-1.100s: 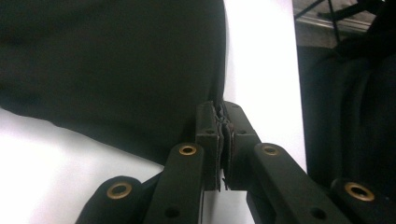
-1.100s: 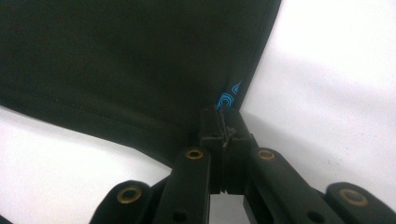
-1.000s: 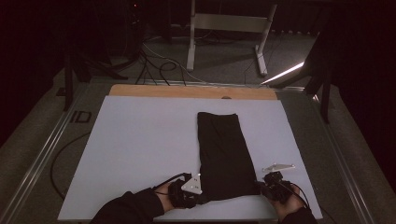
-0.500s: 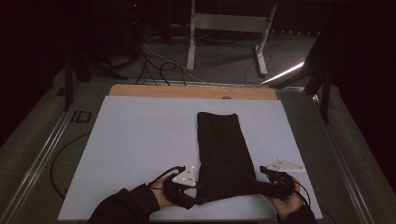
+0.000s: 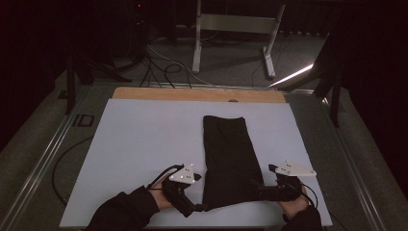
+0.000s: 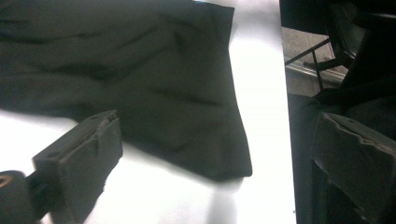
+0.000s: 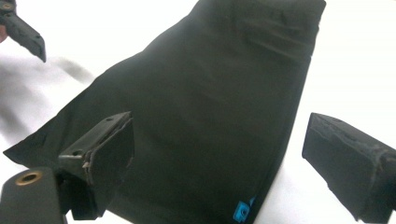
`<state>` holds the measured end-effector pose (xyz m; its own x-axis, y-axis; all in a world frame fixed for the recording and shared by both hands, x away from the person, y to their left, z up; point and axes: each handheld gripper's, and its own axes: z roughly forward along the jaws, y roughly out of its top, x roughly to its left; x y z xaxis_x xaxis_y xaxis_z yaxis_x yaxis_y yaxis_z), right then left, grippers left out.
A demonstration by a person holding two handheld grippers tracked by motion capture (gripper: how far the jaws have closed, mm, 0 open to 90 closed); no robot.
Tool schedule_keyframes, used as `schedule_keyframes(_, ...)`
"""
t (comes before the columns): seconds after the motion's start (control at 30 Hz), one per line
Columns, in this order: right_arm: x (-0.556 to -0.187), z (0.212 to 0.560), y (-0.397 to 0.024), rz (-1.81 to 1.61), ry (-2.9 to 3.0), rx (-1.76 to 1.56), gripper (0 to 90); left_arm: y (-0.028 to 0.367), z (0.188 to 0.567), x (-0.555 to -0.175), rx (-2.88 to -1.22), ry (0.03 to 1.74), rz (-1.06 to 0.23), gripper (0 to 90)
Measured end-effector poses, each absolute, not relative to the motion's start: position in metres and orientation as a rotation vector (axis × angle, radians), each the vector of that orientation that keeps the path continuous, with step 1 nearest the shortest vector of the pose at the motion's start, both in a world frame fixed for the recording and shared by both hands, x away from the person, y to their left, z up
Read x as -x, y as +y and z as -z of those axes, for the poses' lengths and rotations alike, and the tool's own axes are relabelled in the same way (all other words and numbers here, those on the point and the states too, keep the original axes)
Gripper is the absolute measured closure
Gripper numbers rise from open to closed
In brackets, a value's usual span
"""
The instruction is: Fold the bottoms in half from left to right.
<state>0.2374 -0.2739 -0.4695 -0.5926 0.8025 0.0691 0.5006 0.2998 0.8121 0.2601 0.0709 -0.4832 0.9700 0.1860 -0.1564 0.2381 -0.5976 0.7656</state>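
A black folded garment (image 5: 226, 154) lies lengthwise on the white board (image 5: 139, 139). Its near left corner (image 6: 187, 102) rests flat on the board between the wide-apart jaws of my left gripper (image 6: 219, 128), which do not press on it. My left gripper (image 5: 199, 208) sits at the near left corner, my right gripper (image 5: 255, 185) at the near right edge. The right gripper (image 7: 219, 126) also stands open over the cloth (image 7: 210, 93), beside a small blue label (image 7: 243, 211). Both pairs of jaws have just been opening, with cloth under them but not gripped.
A wooden strip (image 5: 197, 94) borders the board's far edge. Metal rails (image 5: 43, 159) run along the table's sides. Beyond the table stand a metal frame (image 5: 235, 24) and loose cables (image 5: 159, 62) on the floor. The left gripper's jaw (image 7: 23, 28) shows at top left of the right gripper view.
Both grippers have opened and let go of the garment's near edge, which now lies flat. The left gripper has lifted and drawn a little away to the left; the right stayed put.
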Motion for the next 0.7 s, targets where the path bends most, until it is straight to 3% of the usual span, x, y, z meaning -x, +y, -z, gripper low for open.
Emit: schedule_keyframes(0.7, -0.254, 0.478, -0.259, -1.223, 2.205, -1.022, 9.0, 0.124, 0.476, -0.268, -2.101, 0.507, -0.032, 0.0)
